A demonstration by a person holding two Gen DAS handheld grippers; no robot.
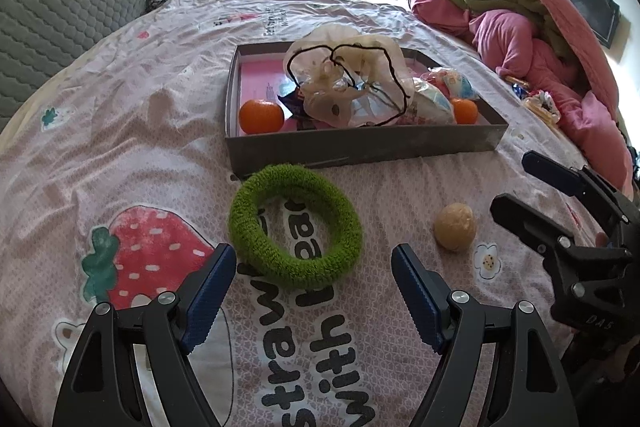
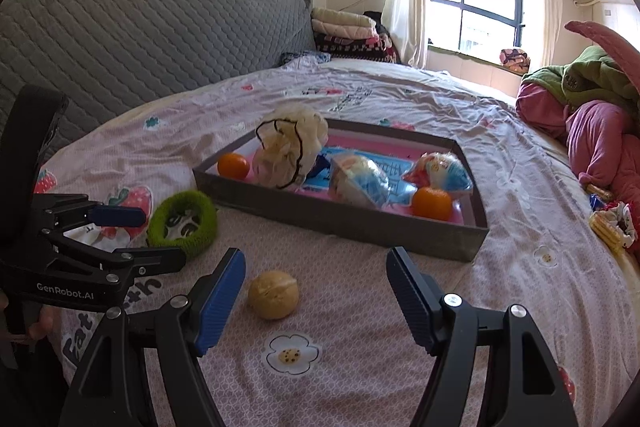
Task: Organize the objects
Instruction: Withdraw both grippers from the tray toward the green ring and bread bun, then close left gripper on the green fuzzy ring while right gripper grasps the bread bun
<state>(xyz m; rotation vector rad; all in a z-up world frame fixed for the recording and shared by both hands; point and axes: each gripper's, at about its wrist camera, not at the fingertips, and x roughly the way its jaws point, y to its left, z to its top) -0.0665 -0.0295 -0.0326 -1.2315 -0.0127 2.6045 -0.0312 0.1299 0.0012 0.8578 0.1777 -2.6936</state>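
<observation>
A fuzzy green ring (image 1: 295, 225) lies on the bed sheet just ahead of my open, empty left gripper (image 1: 314, 273); it also shows in the right wrist view (image 2: 183, 218). A tan walnut (image 2: 273, 294) lies on the sheet just inside the left finger of my open, empty right gripper (image 2: 316, 277); it also shows in the left wrist view (image 1: 455, 225). A shallow grey box (image 1: 360, 147) behind them holds two oranges (image 1: 261, 116), a drawstring pouch (image 1: 344, 83) and wrapped snacks (image 2: 360, 183). The right gripper (image 1: 516, 187) shows at the left wrist view's right edge.
A grey quilted headboard (image 2: 140, 39) stands at the left. Pink and green bedding (image 1: 520, 27) is piled at the right, with snack wrappers (image 2: 612, 223) beside it. Folded blankets (image 2: 348, 35) are stacked near the window.
</observation>
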